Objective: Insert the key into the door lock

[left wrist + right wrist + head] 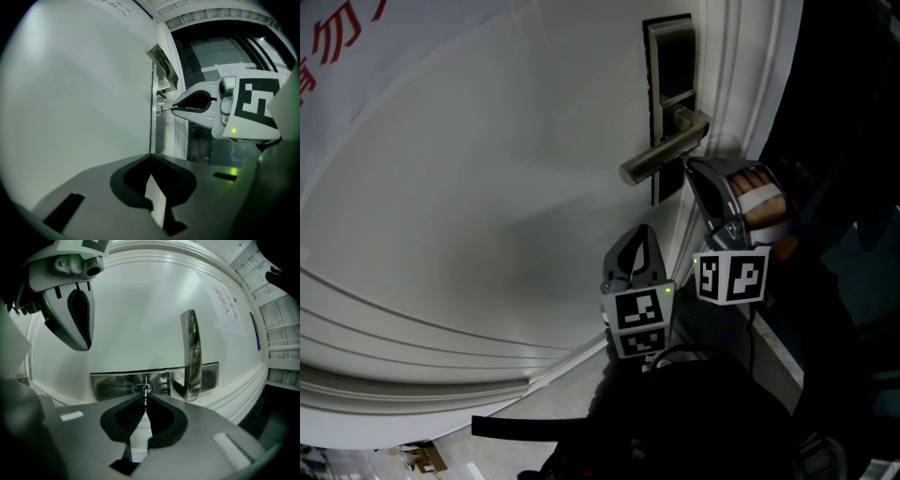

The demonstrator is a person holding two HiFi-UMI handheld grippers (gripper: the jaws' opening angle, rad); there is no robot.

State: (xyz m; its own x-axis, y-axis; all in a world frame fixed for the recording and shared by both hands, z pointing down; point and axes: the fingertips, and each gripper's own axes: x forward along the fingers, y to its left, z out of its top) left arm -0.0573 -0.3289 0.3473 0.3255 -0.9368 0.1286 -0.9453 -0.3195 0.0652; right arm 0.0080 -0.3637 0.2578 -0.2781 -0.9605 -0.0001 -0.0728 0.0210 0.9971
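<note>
Dim indoor light; fisheye bending in both gripper views.
Head view: door [487, 187] evenly pale grey with a broad soft shadow below centre; right side drops to near black. Handle [661, 156] has a dull sheen. Gripper views: black rounded corners, straight edges bowed. Lock plate [154, 383] carries mirror streaks; key [146, 397] small, slightly soft. Green lamp [233, 130] on the right hand-held gripper [172, 108] glows, casting a green spot on the body of the left hand-held gripper [150, 158].

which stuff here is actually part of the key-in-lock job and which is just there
In the job:
right gripper, shut on the key
keyhole in the lock plate

Just there:
door handle
left gripper, shut and empty
paper notice on the door
</note>
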